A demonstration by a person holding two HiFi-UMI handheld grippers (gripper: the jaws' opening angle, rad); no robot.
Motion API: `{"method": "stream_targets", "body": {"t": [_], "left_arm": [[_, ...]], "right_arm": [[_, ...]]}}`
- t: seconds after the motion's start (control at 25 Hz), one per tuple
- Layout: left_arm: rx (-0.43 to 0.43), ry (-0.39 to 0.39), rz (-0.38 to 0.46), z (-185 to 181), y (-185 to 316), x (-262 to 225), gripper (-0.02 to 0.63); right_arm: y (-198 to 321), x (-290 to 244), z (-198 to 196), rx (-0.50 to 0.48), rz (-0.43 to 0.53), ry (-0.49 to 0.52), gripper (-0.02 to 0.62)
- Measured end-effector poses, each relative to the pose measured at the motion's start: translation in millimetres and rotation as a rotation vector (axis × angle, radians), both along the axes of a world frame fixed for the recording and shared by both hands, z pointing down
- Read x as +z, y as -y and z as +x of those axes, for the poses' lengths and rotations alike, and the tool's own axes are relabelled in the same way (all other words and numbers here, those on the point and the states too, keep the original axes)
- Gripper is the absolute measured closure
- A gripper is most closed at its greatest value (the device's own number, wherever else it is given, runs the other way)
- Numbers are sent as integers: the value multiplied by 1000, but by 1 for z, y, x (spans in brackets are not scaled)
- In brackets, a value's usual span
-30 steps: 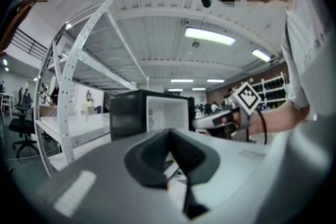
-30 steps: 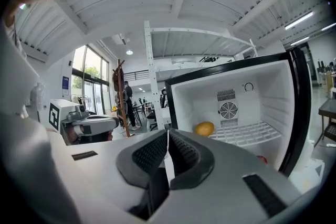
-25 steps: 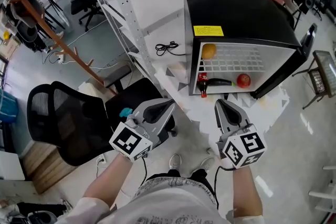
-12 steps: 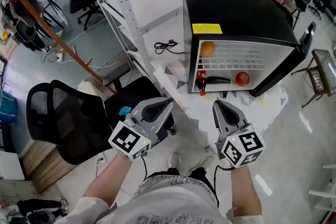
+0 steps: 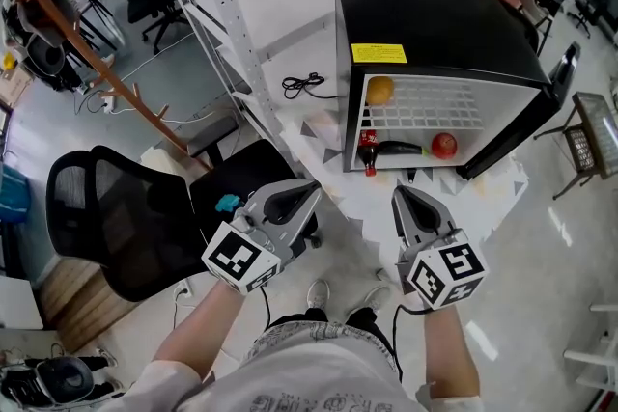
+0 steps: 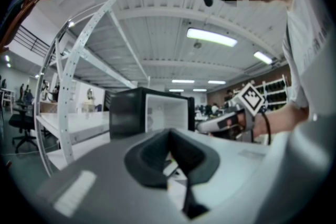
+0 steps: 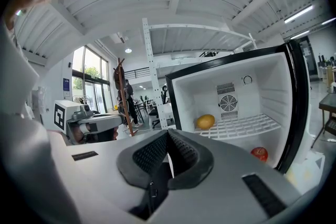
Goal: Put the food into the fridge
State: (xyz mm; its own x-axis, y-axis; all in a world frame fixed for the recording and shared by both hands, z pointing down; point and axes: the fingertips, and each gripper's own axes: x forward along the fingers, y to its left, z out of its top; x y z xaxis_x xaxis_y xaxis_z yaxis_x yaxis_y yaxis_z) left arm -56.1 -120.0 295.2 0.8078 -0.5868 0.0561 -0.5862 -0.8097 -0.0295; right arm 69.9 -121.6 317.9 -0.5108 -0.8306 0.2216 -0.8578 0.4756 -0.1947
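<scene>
Grey left tongs [image 5: 305, 189] and right tongs [image 5: 400, 192] are hovering pinched shut, empty; ahead of them, an open black fridge [image 5: 435, 24] is holding a red apple [image 5: 443, 146] and perhaps an orange [image 5: 379, 90].

Fridge [image 5: 435, 24] at 1 o'clock, open. Orange [image 5: 380, 90] on wire shelf [image 5: 435, 108]; bottle [image 5: 367, 152] and apple [image 5: 444, 146] below. Left gripper [image 5: 307, 189] at 7, right gripper [image 5: 399, 194] at 5, both empty. Office chair [image 5: 106, 222] at 9.
</scene>
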Motion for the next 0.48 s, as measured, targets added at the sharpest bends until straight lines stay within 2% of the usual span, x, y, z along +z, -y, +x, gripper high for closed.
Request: {"method": "stream_targets", "body": {"t": [0.48], "left_arm": [[5, -6, 10, 8, 4, -5, 600]], "right_arm": [[4, -3, 4, -6, 6, -1, 592]]}}
